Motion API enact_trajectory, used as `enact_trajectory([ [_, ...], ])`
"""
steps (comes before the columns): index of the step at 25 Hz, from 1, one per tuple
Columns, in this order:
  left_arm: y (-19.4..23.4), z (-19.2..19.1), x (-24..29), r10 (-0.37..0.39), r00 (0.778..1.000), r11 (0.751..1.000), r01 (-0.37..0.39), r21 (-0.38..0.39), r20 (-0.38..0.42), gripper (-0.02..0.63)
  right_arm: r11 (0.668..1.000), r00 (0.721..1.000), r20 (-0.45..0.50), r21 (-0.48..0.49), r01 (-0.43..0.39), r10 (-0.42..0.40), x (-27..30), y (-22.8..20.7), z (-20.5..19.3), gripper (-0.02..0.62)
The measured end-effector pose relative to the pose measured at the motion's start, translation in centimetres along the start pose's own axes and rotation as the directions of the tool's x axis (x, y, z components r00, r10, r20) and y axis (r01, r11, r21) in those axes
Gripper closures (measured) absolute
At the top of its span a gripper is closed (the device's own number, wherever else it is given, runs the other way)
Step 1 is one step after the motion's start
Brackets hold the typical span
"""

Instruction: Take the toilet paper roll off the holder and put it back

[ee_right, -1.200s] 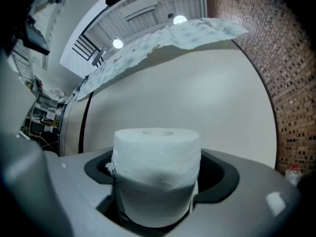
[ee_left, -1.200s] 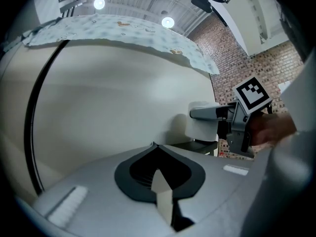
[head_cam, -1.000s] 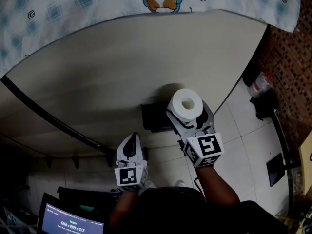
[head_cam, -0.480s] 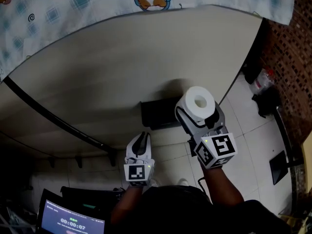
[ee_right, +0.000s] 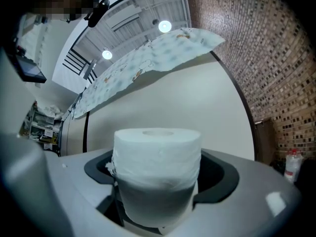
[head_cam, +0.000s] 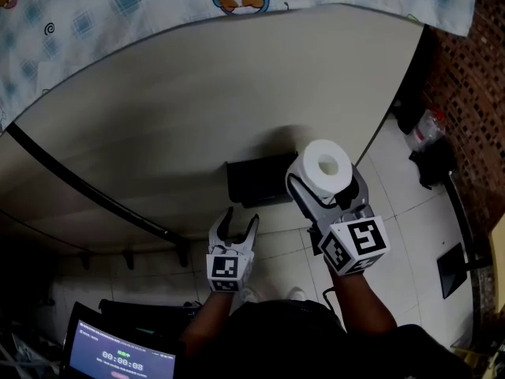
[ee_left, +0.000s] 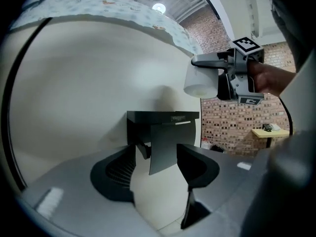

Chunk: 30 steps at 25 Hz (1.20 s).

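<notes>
A black wall-mounted holder (head_cam: pixel 254 180) hangs bare on the cream wall; the left gripper view shows its flat lid and hanging flap (ee_left: pixel 163 142). My right gripper (head_cam: pixel 325 186) is shut on the white toilet paper roll (head_cam: pixel 323 166), held upright just right of the holder. In the right gripper view the roll (ee_right: pixel 157 167) fills the gap between both pads. My left gripper (head_cam: pixel 235 226) sits just below the holder, its jaws opening with nothing held. The flap shows just beyond my left gripper (ee_left: pixel 157 168), and the roll (ee_left: pixel 201 83) is up at the right.
A patterned cloth (head_cam: pixel 118 6) hangs over the top of the curved cream wall. A black rail (head_cam: pixel 79 188) runs diagonally at the left. A brick wall (head_cam: pixel 473 93) and a bottle (head_cam: pixel 426 129) are at the right, over tiled floor. A screen (head_cam: pixel 118 358) glows at the lower left.
The left gripper's jaws have gone from shut to open and it has shifted slightly right. The right gripper has carried the roll to the right, away from the holder.
</notes>
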<state>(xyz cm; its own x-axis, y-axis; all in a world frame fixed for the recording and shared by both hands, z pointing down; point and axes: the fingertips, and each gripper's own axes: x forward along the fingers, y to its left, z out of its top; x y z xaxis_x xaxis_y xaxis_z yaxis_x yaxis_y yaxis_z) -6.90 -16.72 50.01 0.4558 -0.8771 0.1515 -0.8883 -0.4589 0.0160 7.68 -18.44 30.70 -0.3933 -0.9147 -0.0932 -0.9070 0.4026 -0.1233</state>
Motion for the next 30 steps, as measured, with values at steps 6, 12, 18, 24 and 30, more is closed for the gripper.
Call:
enact_trajectory([
  [6,-1.3,-1.0,2.1,-0.051,0.999,0.999,0.051,0.001,-0.011,0.301,1.0,1.0,-0.018,-0.002,-0.004,0.004,-0.5,-0.9,-1.1,0.15],
  [12,-1.0,-0.5,2.3,-0.062,0.998,0.998,0.062,0.014,-0.014,0.308,1.0,1.0,-0.031,-0.006,0.001,-0.001,-0.3,-0.6,-1.3,0.15],
  [18,-1.5,-0.7,2.6,-0.074,0.997,0.997,0.074,0.024,-0.019,0.325,1.0,0.998,-0.055,-0.017,0.011,-0.012,-0.5,-1.0,-2.5,0.15],
  [24,-1.4,-0.6,2.7,-0.052,0.999,0.999,0.052,0.015,-0.012,0.361,1.0,0.998,-0.057,-0.013,0.024,-0.025,-0.6,-1.7,-2.8,0.15],
  [30,-1.1,-0.2,2.2,-0.034,0.999,0.999,0.034,-0.009,0.001,0.426,1.0,0.997,-0.068,-0.003,0.03,-0.03,-0.8,-2.1,-3.4,0.15],
])
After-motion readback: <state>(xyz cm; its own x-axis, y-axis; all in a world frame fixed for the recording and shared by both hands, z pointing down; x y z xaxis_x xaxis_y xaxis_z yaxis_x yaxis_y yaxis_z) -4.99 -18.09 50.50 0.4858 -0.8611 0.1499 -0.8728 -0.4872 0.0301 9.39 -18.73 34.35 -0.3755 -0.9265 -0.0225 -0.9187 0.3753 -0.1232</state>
